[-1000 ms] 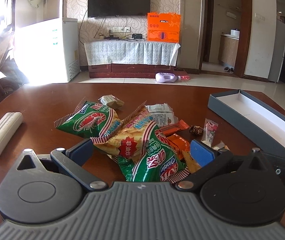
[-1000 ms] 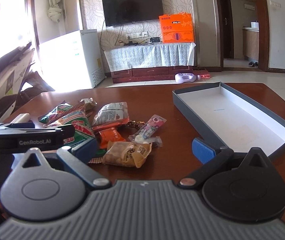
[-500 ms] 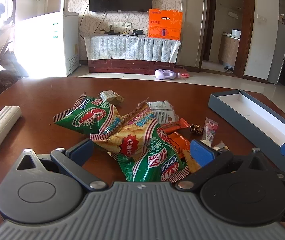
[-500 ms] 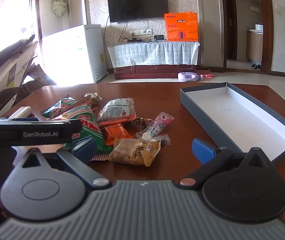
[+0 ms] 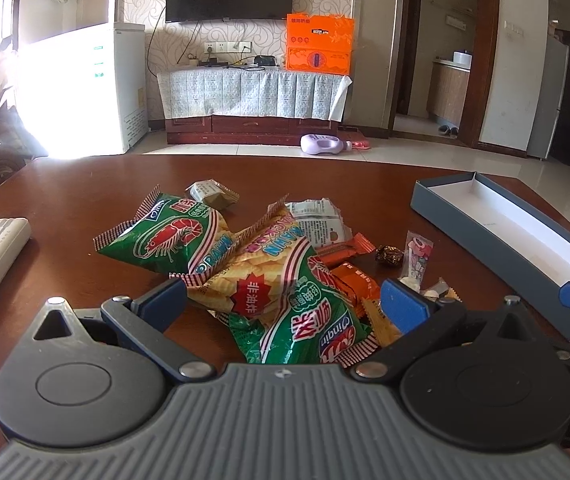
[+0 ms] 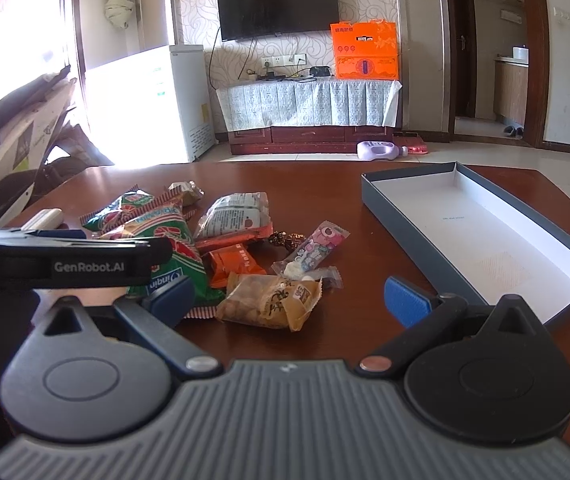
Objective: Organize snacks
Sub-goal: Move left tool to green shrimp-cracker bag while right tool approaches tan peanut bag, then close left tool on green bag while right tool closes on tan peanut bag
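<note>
Snack pile [image 5: 269, 268] on table [image 5: 65, 208], both grippers [image 5: 283, 300] [image 6: 289, 298] spread wide, seemingly empty.

The left gripper [image 5: 283, 300] and right gripper [image 6: 289, 298] share ribbed grey housings, black round hubs, silver screws and blue fingertip pads [image 6: 407, 300].

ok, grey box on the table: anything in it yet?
Empty. The grey box lies open with a bare white floor in the right wrist view; all the snacks sit loose on the table beside it.
</note>
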`<state>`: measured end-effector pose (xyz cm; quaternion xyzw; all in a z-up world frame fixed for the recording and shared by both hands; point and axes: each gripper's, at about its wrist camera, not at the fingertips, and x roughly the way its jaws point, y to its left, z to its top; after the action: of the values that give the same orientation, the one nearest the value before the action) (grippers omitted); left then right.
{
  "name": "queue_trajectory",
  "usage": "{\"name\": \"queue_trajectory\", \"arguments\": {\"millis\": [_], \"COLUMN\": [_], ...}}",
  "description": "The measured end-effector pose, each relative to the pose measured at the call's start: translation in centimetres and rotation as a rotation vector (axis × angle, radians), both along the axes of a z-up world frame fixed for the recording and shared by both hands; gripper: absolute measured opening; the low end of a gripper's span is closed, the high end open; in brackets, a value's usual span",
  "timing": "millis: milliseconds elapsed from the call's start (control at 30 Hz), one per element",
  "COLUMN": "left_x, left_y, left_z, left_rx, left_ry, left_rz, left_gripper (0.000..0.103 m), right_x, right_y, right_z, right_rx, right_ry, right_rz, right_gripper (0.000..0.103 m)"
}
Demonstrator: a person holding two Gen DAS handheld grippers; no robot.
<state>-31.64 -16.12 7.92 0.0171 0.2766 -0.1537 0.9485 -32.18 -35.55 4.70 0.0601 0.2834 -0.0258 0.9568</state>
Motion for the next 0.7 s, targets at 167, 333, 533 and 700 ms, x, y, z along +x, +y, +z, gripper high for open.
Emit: {"name": "queue_trajectory", "arguments": {"millis": [167,333,533,700], "left_x": [0.7,1.6,2.2,2.7], "left_y": [0.2,0.0,-0.7,-0.2], "left_z": [-0.4,-0.9,-1.8,-2.2], "left_rx": [0.005,-0.017,0.042,0.015], "left_ry": [0.01,0.047,0.073,0.105], "left_rz": [-0.037,-0.07,-0.1,-0.108], "left_gripper": [0.103,0.103,0.103,0.103], "right_x": [0.5,2.0,3.7,5.4], "right_y": [0.2,0.1,1.1,1.5], "right_z": [-0.4,-1.0,-2.4,-3.1], "right_rx": [-0.037,-0.054,-0.108,-0.134], "right_ry": [0.024,0.051,0.111,0.142], "right_rz": [0.01,0.017,0.072,0.08], "right_gripper": [0.103,0.103,0.103,0.103]}}
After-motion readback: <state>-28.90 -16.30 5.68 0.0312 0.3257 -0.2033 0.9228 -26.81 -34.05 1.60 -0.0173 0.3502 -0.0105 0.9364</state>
